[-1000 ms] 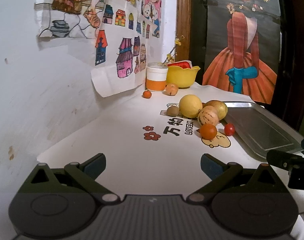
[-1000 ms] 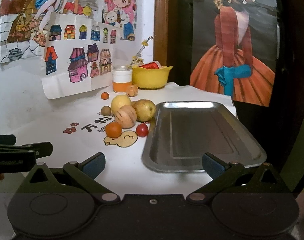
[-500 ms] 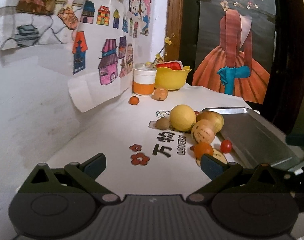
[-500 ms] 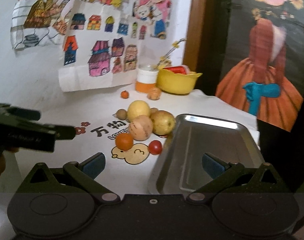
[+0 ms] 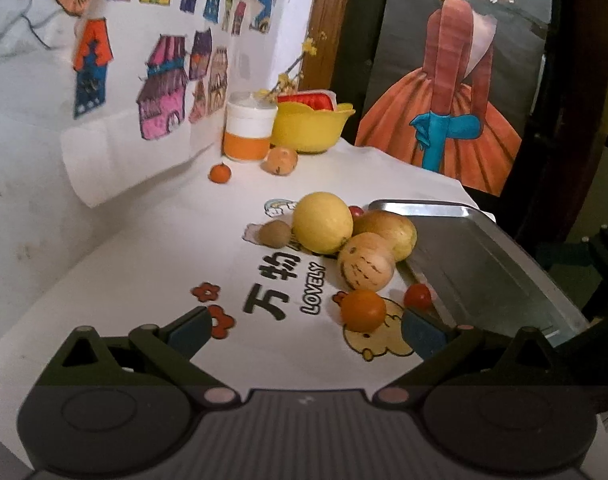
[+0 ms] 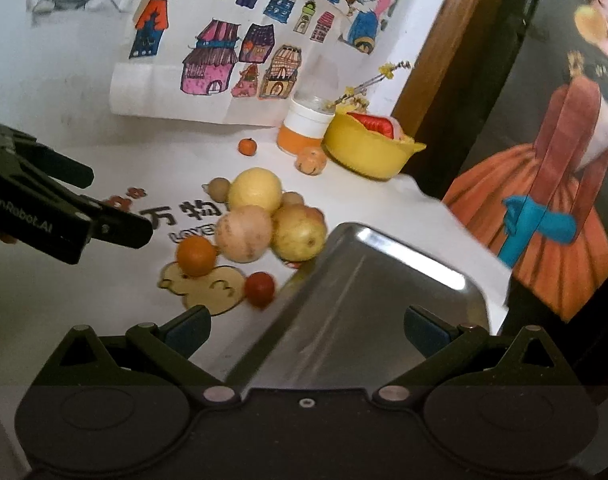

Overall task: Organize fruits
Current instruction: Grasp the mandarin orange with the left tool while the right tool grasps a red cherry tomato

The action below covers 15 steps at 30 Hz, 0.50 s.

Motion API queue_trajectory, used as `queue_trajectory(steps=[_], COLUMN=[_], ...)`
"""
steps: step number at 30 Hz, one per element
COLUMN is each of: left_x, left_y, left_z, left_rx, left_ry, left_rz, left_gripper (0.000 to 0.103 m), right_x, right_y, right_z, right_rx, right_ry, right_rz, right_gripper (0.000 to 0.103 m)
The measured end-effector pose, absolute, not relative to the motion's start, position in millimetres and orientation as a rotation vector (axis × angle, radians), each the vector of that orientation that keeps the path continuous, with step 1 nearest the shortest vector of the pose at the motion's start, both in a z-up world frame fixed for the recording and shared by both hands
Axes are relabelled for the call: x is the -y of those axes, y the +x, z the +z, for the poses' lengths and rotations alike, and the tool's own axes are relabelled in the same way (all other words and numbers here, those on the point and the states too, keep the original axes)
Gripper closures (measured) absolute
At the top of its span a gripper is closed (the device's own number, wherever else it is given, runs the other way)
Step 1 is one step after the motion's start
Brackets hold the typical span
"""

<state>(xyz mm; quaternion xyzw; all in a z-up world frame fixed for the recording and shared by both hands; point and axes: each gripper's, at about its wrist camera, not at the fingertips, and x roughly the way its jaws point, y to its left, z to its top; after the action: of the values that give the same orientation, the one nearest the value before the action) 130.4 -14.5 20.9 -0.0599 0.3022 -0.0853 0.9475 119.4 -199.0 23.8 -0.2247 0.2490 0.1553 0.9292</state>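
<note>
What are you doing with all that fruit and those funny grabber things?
A person holds two grabbers and is tidying fruit. Both the left gripper and the right gripper are open and hold nothing. A pile of fruit sits on the white cloth: a yellow round fruit, an orange, a small red tomato and others. Beside the pile is the metal tray, with no fruit showing in it.

White cloth-covered table (image 5: 152,264), printed with flowers, characters and a chick. Mid-table: clustered fruits (image 5: 322,222) beside a metal tray (image 6: 367,304) along the right edge. At the far edge: jar (image 5: 248,128), yellow bowl (image 5: 309,130), two small fruits (image 5: 219,173).
</note>
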Motion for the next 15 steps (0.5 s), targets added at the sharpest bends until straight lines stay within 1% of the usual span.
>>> queue_trajectory(steps=[4,5,7,8,10,12,13,15], left_x=[24.2,26.7,29.1,30.6,32.5,34.0,34.6,36.7], left_y=[139.4,141.2,144.4,145.5,147.6,149.4,150.0,150.8], left_z=[16.9,16.0,15.0,14.7,14.1,14.3,14.3,14.2], left_rx=[-0.632,-0.635,-0.642,-0.643,-0.645,-0.644,-0.642,-0.640], left_ry=[-0.123,-0.124,-0.131,-0.134,-0.133,-0.128,-0.125,-0.122], left_rz=[-0.186,-0.190,-0.202,-0.209,-0.223,-0.233,-0.239,-0.248], left_gripper=[0.001,0.001,0.003,0.005,0.010,0.014,0.017,0.022], right_x=[196.5,195.0,193.3,192.3,191.6,190.7,190.0,188.1], right_y=[127.4,129.9,134.7,138.4,144.5,150.1,151.9,155.1], right_z=[21.5,21.4,20.2,18.8,16.5,14.1,13.1,11.5], right_rx=[-0.487,-0.485,-0.489,-0.497,-0.510,-0.525,-0.528,-0.529], right_ry=[-0.524,-0.537,-0.552,-0.556,-0.556,-0.552,-0.551,-0.553], right_rz=[0.353,0.362,0.389,0.406,0.431,0.459,0.470,0.489], right_gripper=[0.003,0.007,0.010,0.014,0.021,0.032,0.035,0.046])
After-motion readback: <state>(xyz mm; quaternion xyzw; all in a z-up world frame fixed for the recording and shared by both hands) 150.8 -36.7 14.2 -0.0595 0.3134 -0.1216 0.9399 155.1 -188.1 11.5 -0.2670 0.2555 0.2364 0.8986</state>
